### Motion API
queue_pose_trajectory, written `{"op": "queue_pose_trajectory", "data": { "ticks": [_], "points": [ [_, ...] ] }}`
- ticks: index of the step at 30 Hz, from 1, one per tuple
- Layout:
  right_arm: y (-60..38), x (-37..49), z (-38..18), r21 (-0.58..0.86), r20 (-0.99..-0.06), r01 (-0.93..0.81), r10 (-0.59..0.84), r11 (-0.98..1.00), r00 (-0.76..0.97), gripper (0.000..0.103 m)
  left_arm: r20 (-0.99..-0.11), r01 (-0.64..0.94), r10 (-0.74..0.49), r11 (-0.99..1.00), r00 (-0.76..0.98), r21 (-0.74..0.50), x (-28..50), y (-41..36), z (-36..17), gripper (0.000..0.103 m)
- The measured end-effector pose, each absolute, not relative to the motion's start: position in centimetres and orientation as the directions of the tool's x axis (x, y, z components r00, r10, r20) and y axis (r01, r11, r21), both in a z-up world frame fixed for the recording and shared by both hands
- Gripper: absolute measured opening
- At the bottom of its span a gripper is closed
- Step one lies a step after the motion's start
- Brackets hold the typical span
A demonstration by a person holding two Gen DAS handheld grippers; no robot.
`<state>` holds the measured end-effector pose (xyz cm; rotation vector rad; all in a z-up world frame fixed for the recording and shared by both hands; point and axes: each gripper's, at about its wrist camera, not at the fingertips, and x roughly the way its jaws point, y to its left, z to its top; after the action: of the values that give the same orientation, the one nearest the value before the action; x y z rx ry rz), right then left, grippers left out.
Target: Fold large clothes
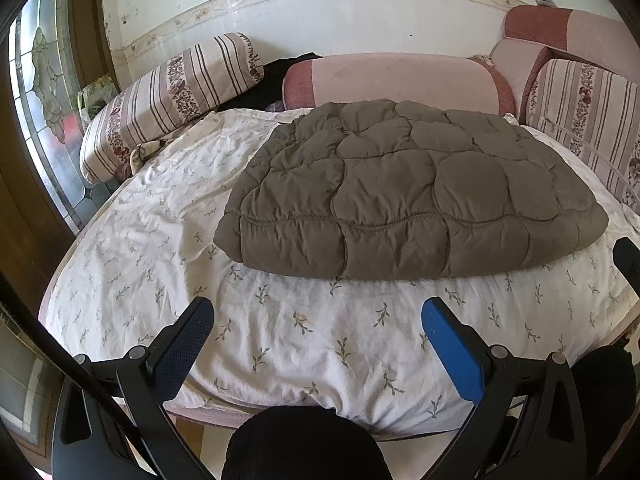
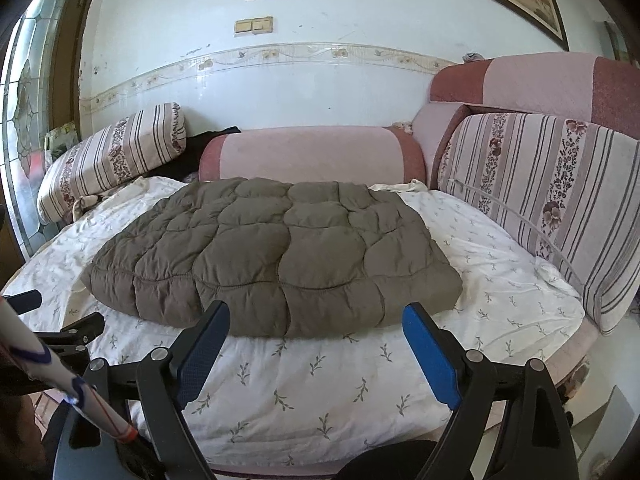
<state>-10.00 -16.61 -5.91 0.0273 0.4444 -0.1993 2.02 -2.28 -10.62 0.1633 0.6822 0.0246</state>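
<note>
An olive-brown quilted padded garment (image 1: 408, 188) lies folded in a flat, thick rectangle on the white floral sheet (image 1: 160, 248); it also shows in the right wrist view (image 2: 276, 252). My left gripper (image 1: 318, 312) is open and empty, held over the sheet just short of the garment's near edge. My right gripper (image 2: 316, 320) is open and empty, its fingertips close to the garment's near edge. The right gripper's dark tip shows at the right edge of the left wrist view (image 1: 626, 256); the left gripper shows at the left of the right wrist view (image 2: 80, 332).
Striped floral cushions stand at the back left (image 1: 168, 96) and along the right side (image 2: 552, 208). A pink bolster (image 1: 396, 80) lies behind the garment against the wall. A dark cloth (image 1: 276, 76) lies between cushion and bolster. A glass door (image 1: 40, 112) is left.
</note>
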Motion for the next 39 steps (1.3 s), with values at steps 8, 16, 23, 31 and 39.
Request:
{"op": "queue_pose_trajectory", "data": {
  "ticks": [8,16,23,31,39],
  "points": [
    [-16.2,-9.7,-6.2,-0.033,-0.447,0.198,-0.192,0.980,0.874,0.091,-0.625,0.037,0.074,0.986,0.777,0.162,2.0,-2.4,-10.8,0.103],
    [-16.6,-9.3,-7.0,-0.035,-0.482,0.207,-0.198,0.978,0.854,0.091,-0.631,0.045,0.072,0.985,0.773,0.169,1.9,-2.7,-11.0,0.103],
    [-16.7,-9.0,-7.5,-0.037,-0.504,0.208,-0.198,0.977,0.841,0.091,-0.637,0.054,0.066,0.984,0.768,0.167,1.9,-2.6,-11.2,0.103],
    [-16.7,-8.9,-7.7,-0.036,-0.513,0.211,-0.199,0.977,0.835,0.092,-0.641,0.064,0.063,0.983,0.765,0.173,1.8,-2.8,-11.5,0.103],
    [-16.7,-8.8,-7.9,-0.033,-0.521,0.214,-0.199,0.976,0.830,0.091,-0.641,0.067,0.061,0.983,0.765,0.173,1.8,-2.8,-11.6,0.103]
  ]
}}
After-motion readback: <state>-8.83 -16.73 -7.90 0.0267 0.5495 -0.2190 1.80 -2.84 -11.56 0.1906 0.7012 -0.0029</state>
